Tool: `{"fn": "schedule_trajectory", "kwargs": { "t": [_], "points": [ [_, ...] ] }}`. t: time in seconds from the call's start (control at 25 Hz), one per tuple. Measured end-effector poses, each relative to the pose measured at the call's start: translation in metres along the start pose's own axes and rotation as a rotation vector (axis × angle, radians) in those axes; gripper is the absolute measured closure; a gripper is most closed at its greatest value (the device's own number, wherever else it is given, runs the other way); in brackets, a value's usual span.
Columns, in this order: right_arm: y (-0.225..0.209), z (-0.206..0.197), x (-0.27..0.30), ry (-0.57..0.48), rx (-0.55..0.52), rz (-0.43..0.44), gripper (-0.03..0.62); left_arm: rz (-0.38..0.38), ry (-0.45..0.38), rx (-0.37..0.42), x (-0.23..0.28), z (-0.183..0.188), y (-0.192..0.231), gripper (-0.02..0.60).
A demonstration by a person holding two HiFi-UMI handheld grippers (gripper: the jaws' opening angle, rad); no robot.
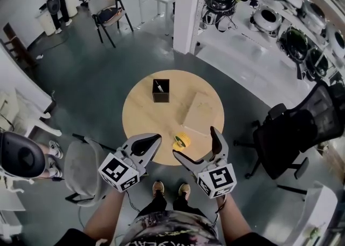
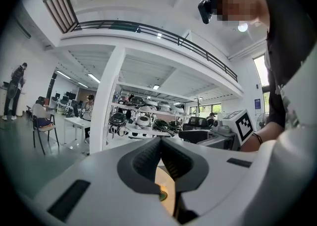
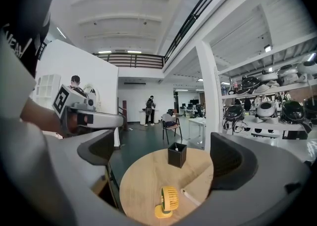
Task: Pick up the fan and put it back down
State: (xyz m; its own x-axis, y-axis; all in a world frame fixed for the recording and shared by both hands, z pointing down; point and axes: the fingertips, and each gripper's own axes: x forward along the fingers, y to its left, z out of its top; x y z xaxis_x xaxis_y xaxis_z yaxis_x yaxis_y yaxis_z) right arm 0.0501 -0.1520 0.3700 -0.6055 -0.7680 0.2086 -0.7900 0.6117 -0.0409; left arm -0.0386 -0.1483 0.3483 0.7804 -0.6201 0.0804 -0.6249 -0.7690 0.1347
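A small yellow fan (image 1: 181, 141) stands upright on the round wooden table (image 1: 143, 115), near its front edge. In the right gripper view the fan (image 3: 168, 201) is low between the jaws, on the table (image 3: 143, 180). My right gripper (image 1: 194, 142) hovers just in front of the fan, above the table edge, open and empty (image 3: 166, 156). My left gripper (image 1: 152, 141) is held to the fan's left with its jaws shut on nothing (image 2: 159, 151). A sliver of the fan (image 2: 162, 194) shows below its closed pads.
A black box (image 1: 160, 90) stands at the table's far side, and a pale flat board (image 1: 202, 111) lies on its right half. A black office chair (image 1: 291, 137) is at the right and a grey chair (image 1: 81, 166) at the left. Behind stand a white pillar (image 1: 188, 7) and shelves of headsets (image 1: 280, 18).
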Motion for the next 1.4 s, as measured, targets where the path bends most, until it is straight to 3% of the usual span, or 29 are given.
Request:
{"fn": "schedule_trajectory", "kwargs": {
  "t": [0.2, 0.32, 0.84, 1.24, 1.4],
  "points": [
    [-0.004, 0.004, -0.004, 0.003, -0.009, -0.002, 0.013, -0.009, -0.001, -0.001, 0.004, 0.004, -0.002, 0.565],
    [-0.002, 0.006, -0.005, 0.001, -0.021, 0.008, 0.048, -0.015, -0.004, 0.001, 0.006, 0.006, -0.003, 0.565],
    [-0.006, 0.01, -0.005, 0.009, -0.076, -0.007, 0.375, -0.016, -0.015, 0.014, 0.015, 0.013, 0.001, 0.566],
    [-0.009, 0.013, -0.002, 0.013, -0.087, -0.03, 0.559, -0.003, -0.024, 0.019, 0.015, 0.019, 0.004, 0.565],
    [-0.008, 0.013, 0.0, 0.012, -0.083, -0.026, 0.591, -0.001, -0.024, 0.018, 0.015, 0.02, 0.005, 0.566]
  ]
}}
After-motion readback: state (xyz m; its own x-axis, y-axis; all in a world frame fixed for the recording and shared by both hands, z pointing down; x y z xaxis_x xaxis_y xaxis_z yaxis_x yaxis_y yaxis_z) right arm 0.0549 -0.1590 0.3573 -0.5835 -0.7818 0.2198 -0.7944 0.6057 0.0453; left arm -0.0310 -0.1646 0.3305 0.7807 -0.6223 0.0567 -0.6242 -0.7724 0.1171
